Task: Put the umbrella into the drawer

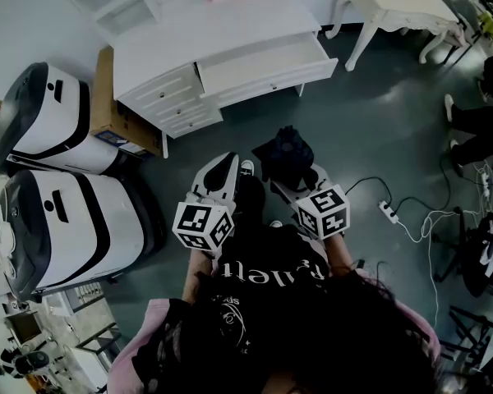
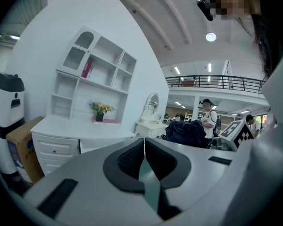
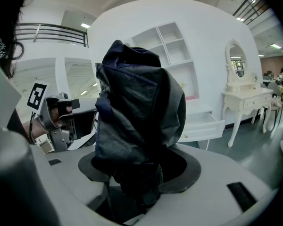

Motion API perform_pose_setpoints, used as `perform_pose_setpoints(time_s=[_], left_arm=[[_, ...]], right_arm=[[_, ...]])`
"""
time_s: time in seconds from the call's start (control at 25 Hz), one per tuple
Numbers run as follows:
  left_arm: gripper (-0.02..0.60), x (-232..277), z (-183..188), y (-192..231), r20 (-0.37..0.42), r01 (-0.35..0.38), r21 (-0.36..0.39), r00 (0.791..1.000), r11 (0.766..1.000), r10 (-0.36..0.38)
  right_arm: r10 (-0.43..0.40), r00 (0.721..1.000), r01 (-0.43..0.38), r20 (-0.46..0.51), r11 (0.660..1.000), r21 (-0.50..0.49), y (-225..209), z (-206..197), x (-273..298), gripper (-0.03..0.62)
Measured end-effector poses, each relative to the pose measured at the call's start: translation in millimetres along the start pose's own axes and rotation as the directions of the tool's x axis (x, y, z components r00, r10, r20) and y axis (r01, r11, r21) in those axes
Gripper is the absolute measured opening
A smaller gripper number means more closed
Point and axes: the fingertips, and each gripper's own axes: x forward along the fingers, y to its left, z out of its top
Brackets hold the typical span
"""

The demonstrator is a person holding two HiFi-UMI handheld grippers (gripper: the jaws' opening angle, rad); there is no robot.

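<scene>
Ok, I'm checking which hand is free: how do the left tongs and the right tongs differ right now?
The left tongs are shut with nothing between them; the right tongs are shut on the dark folded umbrella. The left tongs' jaws meet, while the right tongs' jaws are held apart by the fabric. Both point toward the white desk with its open drawer.
</scene>
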Motion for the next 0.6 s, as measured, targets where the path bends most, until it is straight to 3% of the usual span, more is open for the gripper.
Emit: perform_pose_setpoints(time_s=[0.32, 0.6], left_arm=[[0.020, 61, 10, 42, -0.015, 0.035, -0.013, 0.999, 0.999, -0.035], [0.020, 130, 31, 105, -0.051, 0.082, -0.008, 0.995, 0.997, -0.082]], right_arm=[[-0.020, 0.999, 0.020, -0.031, 1.000, 0.008, -35, 26, 51, 0.273], [-0.051, 0.997, 0.053, -0.052, 0.998, 0.031, -75, 68, 124, 0.273]])
